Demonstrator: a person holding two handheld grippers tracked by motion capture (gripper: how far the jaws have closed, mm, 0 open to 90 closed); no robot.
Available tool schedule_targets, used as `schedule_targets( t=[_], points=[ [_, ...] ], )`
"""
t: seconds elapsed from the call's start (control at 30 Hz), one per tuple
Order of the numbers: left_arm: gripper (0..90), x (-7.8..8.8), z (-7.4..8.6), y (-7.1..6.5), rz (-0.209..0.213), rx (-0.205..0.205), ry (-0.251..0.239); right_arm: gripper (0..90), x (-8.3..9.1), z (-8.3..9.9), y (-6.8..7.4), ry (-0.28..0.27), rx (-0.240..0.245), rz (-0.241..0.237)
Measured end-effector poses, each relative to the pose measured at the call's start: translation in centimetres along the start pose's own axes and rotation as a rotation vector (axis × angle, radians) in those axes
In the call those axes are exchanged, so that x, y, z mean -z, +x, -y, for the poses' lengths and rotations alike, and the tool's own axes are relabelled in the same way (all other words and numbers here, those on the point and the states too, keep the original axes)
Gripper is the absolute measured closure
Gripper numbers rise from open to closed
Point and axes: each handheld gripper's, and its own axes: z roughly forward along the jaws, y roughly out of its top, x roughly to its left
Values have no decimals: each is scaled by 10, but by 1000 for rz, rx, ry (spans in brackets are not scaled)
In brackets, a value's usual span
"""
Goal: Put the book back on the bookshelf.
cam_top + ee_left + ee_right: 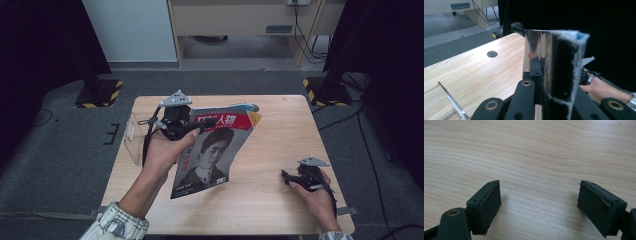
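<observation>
High view: magazine (215, 150) clamped edge-on between left gripper (200, 126) fingers (206, 122)

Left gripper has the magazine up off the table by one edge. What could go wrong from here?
The left gripper pinches the magazine only near its top edge, so the pages hang and may sag or slip out. The clear acrylic stand sits close beside that hand, so a swing might knock it. The right gripper rests open on the table, giving no support.
</observation>
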Motion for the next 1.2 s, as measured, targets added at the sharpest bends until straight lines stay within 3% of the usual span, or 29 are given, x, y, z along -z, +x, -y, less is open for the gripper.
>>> schedule_targets(
  t=[0.53,1.2],
  points=[
    [865,15,17,8,-15,2,3,188,0,0,0,-1,-2,-2],
    [865,60,38,25,-54,27,-42,188,0,0,1,3,-1,-5]
  ],
)
